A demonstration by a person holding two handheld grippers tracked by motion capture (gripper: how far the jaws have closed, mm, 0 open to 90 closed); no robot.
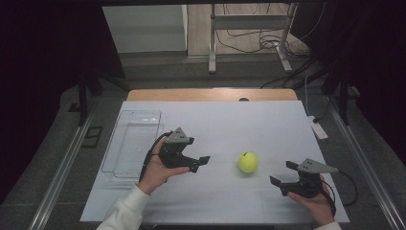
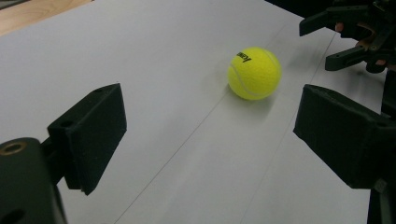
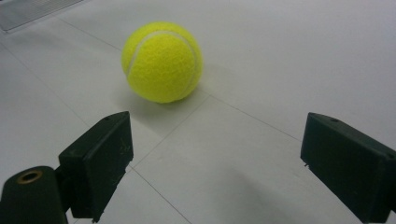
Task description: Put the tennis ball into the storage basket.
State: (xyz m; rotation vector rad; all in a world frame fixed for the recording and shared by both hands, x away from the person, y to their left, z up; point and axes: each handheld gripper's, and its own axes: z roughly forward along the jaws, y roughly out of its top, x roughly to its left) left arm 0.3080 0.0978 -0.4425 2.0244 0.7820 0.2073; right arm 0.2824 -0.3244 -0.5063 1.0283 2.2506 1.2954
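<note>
A yellow tennis ball sits alone on the white worktop, right of centre, and both claws are pointed at it. The left claw is held above the sheet to the ball's left, jaws spread wide and holding nothing. The right claw waits on the ball's other side, low near the front edge, its jaws just as wide and just as empty. The ball lies between the two, touching neither.

From the left gripper view the ball shows black lettering on its felt and rests beside a faint seam line in the sheet, with the other claw beyond it. The right gripper view brings the ball up close, ahead of the jaws and a little to the left of their gap.

How will it handle? Light, one would judge, with a fuzzy felt that gives the pads good bite, and springy, so a firm pinch will dent it slightly rather than harm it. The trouble is its roundness: on this flat sheet a nudge from one jaw could send it rolling. The sound hold is straight across the widest part, both pads meeting it level and at once.

Off at the left edge lies a clear tray, well apart from the ball.
</note>
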